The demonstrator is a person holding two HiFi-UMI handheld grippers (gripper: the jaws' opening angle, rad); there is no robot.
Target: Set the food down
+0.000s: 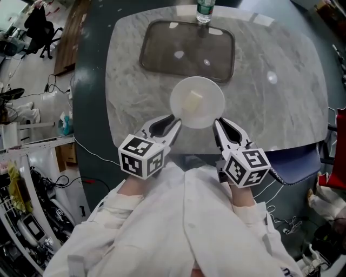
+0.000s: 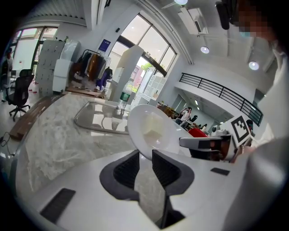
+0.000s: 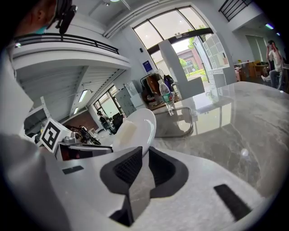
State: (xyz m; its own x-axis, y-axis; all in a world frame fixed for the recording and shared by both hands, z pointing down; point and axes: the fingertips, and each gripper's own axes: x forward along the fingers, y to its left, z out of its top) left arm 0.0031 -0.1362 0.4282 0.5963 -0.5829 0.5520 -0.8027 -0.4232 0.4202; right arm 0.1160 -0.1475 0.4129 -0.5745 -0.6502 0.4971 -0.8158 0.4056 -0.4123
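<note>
Left gripper (image 1: pixel 171 122), right gripper (image 1: pixel 218 124): jaws clenched on opposite rims of white plate (image 1: pixel 210 86), pale food block (image 1: pixel 193 100) aboard, held over marble bench (image 1: pixel 281 108). I'd lower both evenly (block could slide), releasing after touchdown.

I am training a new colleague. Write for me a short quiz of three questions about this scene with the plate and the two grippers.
1. True or false: only the left gripper grips the plate; the right gripper is free.
2. Where does the bottle stand? A) at the far side of the table, by the tray. B) on the plate. C) beside the person's sleeve.
3. Short answer: what lies on the plate?

Key
1. False: both are shut on its rim, one on each side.
2. A.
3. One pale piece of food.
</note>
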